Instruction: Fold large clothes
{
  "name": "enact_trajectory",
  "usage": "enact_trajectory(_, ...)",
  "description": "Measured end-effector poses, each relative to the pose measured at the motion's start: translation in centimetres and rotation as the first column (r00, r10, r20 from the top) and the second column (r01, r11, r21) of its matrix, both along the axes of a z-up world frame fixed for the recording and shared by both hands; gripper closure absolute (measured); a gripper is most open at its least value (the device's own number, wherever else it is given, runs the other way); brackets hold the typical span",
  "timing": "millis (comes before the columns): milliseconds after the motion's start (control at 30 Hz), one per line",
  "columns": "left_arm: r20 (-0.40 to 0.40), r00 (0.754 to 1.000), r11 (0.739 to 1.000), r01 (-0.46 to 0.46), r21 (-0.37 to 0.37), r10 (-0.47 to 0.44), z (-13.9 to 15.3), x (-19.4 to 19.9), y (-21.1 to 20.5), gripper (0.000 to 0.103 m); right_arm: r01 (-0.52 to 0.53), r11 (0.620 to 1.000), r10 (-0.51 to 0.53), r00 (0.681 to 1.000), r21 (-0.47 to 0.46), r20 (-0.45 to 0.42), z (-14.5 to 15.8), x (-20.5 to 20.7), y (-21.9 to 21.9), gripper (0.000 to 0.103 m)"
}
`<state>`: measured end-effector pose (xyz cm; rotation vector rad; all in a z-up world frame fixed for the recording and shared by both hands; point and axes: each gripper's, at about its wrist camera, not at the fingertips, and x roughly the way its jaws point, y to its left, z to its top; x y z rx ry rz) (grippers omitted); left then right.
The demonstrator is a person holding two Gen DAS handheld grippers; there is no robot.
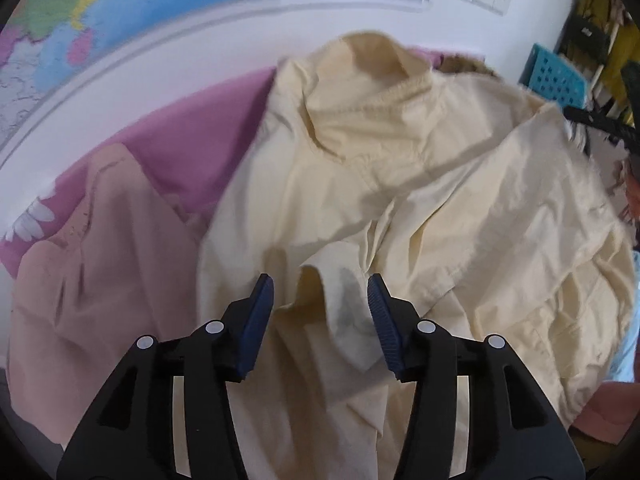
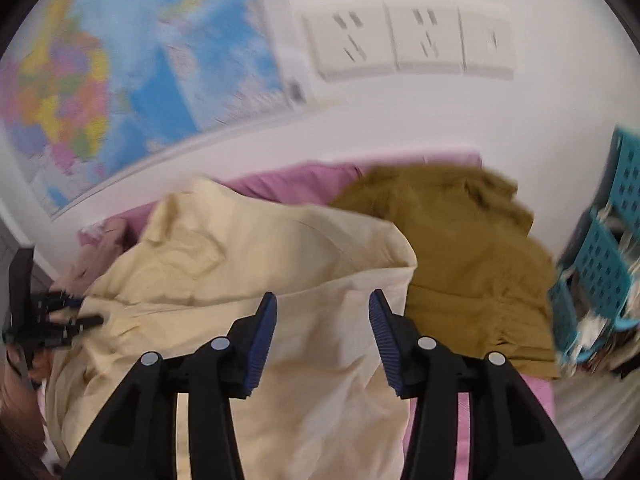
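A large cream-yellow jacket (image 1: 420,184) lies crumpled on a pink sheet (image 1: 192,140), collar toward the wall. My left gripper (image 1: 321,284) is open just above a raised fold of it, fingers on either side, holding nothing. In the right wrist view the same jacket (image 2: 260,264) fills the lower middle. My right gripper (image 2: 323,302) is open and empty above its right part. The left gripper (image 2: 60,320) shows at the far left edge of that view, by the jacket's side.
A peach garment (image 1: 100,280) lies left of the jacket. A mustard-brown garment (image 2: 460,248) lies to its right. A teal crate (image 2: 600,264) stands at the right. A wall map (image 2: 120,80) and sockets (image 2: 408,40) are on the white wall behind.
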<state>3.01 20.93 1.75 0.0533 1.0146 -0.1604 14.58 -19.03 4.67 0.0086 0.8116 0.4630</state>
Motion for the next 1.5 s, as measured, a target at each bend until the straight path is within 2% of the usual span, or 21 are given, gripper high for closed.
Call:
enact_trajectory(67, 0.024, 1.0, 1.0, -0.001, -0.015, 0.001, 0.9, -0.8, 0.1, 0.047, -0.082, 0.997, 0.082, 0.995, -0.001, 0.057, 1.3, -2.7, 1.5, 0.053)
enact_trajectory(133, 0.056, 0.998, 1.0, -0.005, -0.015, 0.006, 1.7, -1.8, 0.6, 0.046, -0.158, 0.987, 0.159, 0.984, -0.019, 0.078, 1.5, -4.4, 3.5, 0.053)
enact_trajectory(300, 0.071, 0.997, 1.0, -0.007, -0.022, 0.008, 2.3, -4.0, 1.4, 0.041, -0.359, 0.932, 0.359, 0.933, -0.048, -0.009, -1.6, -6.0, 10.6, 0.053)
enact_trajectory(400, 0.072, 0.997, 0.999, -0.016, -0.03, 0.018, 2.4, -5.8, 2.0, 0.041, -0.403, 0.911, 0.396, 0.914, -0.091, -0.09, -4.9, -5.8, 13.9, 0.053)
enact_trajectory(467, 0.081, 0.996, 0.999, -0.027, -0.032, 0.03, 2.4, -7.2, 2.5, 0.038, -0.381, 0.9, 0.367, 0.924, -0.212, -0.103, -7.1, -5.5, 15.2, 0.053)
enact_trajectory(533, 0.084, 0.996, 0.998, -0.041, -0.038, 0.044, 2.4, -8.8, 3.4, 0.036, -0.376, 0.883, 0.348, 0.926, -0.281, -0.143, -9.4, -4.9, 15.6, 0.054)
enact_trajectory(600, 0.08, 0.995, 0.998, -0.051, -0.035, 0.054, 2.3, -10.2, 4.1, 0.036, -0.371, 0.89, 0.333, 0.926, -0.264, -0.178, -10.3, -4.4, 15.1, 0.054)
enact_trajectory(733, 0.083, 0.995, 0.998, -0.054, -0.028, 0.057, 1.9, -13.4, 4.9, 0.036, -0.34, 0.914, 0.304, 0.935, -0.222, -0.181, -9.1, -4.2, 14.2, 0.055)
enact_trajectory(867, 0.076, 0.995, 0.998, -0.065, -0.02, 0.066, 1.2, -15.8, 4.7, 0.036, -0.397, 0.908, 0.382, 0.916, -0.137, -0.123, -6.2, -6.3, 15.3, 0.048)
enact_trajectory(967, 0.065, 0.997, 0.999, -0.046, -0.019, 0.047, 0.6, -17.3, 3.7, 0.036, -0.473, 0.871, 0.473, 0.88, -0.135, -0.032, -4.2, -8.9, 18.8, 0.04)
enact_trajectory(1067, 0.04, 0.999, 0.999, -0.025, 0.029, 0.023, -0.3, -18.5, 2.4, 0.036, -0.533, 0.829, 0.542, 0.84, -0.167, 0.013, -4.1, -10.4, 22.6, 0.038)
enact_trajectory(1133, 0.02, 1.0, 0.997, -0.016, 0.07, 0.015, -0.9, -19.3, 1.8, 0.041, -0.551, 0.815, 0.561, 0.828, -0.181, 0.004, -4.7, -10.7, 24.9, 0.039)
enact_trajectory(1200, -0.002, 1.0, 0.996, -0.018, 0.084, 0.019, -1.5, -19.9, 1.9, 0.068, -0.558, 0.8, 0.569, 0.822, -0.221, -0.018, -5.9, -10.7, 26.8, 0.054)
enact_trajectory(1233, -0.008, 1.0, 0.996, -0.029, 0.086, 0.03, -1.7, -20.2, 2.3, 0.074, -0.555, 0.794, 0.566, 0.824, -0.246, -0.034, -6.6, -10.5, 27.5, 0.065)
enact_trajectory(1267, -0.004, 0.999, 0.995, -0.042, 0.088, 0.043, -1.8, -20.4, 2.7, 0.083, -0.568, 0.793, 0.568, 0.82, -0.22, -0.071, -7.3, -10.2, 27.7, 0.075)
enact_trajectory(1300, 0.003, 0.998, 0.994, -0.07, 0.087, 0.07, -1.7, -20.7, 3.4, 0.094, -0.577, 0.79, 0.571, 0.816, -0.206, -0.094, -7.9, -10.1, 27.3, 0.077)
enact_trajectory(1400, 0.03, 0.989, 0.987, -0.146, 0.061, 0.145, -0.7, -20.9, 5.7, 0.098, -0.584, 0.777, 0.576, 0.81, -0.235, -0.107, -8.7, -11.0, 27.0, 0.08)
enact_trajectory(1467, 0.051, 0.977, 0.975, -0.209, 0.077, 0.206, 0.0, -20.6, 7.4, 0.098, -0.594, 0.769, 0.579, 0.804, -0.236, -0.135, -8.9, -11.3, 26.4, 0.08)
enact_trajectory(1500, 0.06, 0.971, 0.971, -0.234, 0.057, 0.23, 0.4, -20.4, 8.6, 0.098, -0.596, 0.768, 0.578, 0.803, -0.236, -0.146, -9.1, -11.5, 26.2, 0.08)
